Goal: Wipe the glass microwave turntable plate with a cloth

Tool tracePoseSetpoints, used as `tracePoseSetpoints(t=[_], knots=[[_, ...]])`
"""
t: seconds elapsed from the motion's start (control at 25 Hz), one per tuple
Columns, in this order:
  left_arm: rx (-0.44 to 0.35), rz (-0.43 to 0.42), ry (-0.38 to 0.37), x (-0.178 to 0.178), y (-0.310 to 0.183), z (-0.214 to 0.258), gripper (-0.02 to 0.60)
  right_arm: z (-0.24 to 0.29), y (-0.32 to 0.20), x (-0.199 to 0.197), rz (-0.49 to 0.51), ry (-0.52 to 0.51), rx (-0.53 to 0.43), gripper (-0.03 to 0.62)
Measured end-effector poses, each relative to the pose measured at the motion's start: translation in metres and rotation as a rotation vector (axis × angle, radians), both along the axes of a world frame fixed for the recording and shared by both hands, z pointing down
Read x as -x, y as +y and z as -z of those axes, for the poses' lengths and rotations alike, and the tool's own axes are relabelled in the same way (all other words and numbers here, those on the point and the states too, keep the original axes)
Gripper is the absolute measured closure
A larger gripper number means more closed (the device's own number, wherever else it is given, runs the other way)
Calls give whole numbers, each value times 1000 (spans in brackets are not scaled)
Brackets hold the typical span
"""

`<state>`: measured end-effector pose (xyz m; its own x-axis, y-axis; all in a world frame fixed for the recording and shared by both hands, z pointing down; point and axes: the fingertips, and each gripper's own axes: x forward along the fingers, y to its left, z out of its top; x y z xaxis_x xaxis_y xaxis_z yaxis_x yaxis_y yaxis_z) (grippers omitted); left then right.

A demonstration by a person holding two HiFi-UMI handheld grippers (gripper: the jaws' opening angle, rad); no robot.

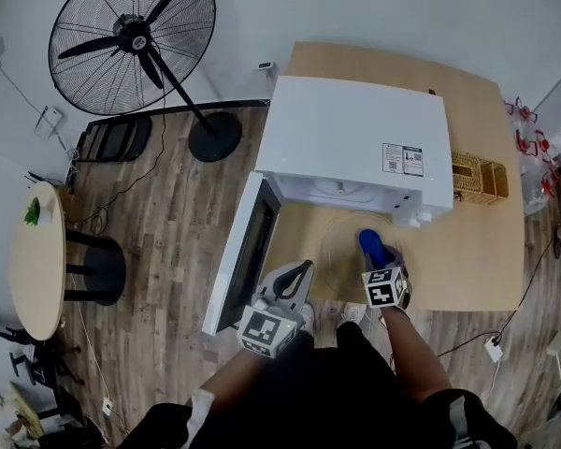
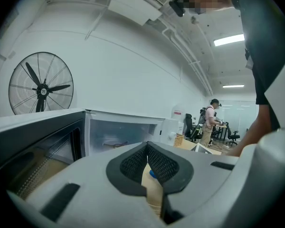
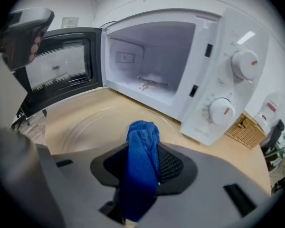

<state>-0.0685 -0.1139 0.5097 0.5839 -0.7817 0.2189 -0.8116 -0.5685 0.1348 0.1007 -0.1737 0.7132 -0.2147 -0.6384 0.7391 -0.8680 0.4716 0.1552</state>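
Note:
The clear glass turntable plate (image 1: 351,249) lies flat on the wooden table (image 1: 467,251), just in front of the open white microwave (image 1: 355,138). In the right gripper view the plate (image 3: 97,122) is below and ahead of my jaws. My right gripper (image 1: 381,260) hovers over the plate's near right part, shut on a bunched blue cloth (image 3: 142,175) that sticks out past the fingertips (image 1: 372,244). My left gripper (image 1: 297,274) is held up off the table's front left edge, near the microwave door; its pads meet with nothing between them (image 2: 147,148).
The microwave door (image 1: 248,251) swings out to the left over the table edge. Its cavity (image 3: 147,75) holds only the roller ring. Wicker baskets (image 1: 477,178) sit at the table's right. A floor fan (image 1: 136,40) and a round side table (image 1: 35,260) stand to the left.

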Motion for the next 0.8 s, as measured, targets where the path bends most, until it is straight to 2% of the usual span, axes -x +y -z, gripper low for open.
tracePoseSetpoints(t=[0.24, 0.48, 0.64, 0.8], knots=[[-4, -10, 2, -3, -5, 0, 580, 1, -5, -52, -133, 10, -5, 450], [4, -20, 16, -7, -4, -1, 580, 1, -6, -77, -199, 15, -13, 448], [15, -17, 40, -6, -6, -3, 580, 7, -4, -64, -214, -76, -32, 447], [19, -10, 41, -3, -6, -7, 580, 27, 3, -23, -128, -169, -67, 447]])
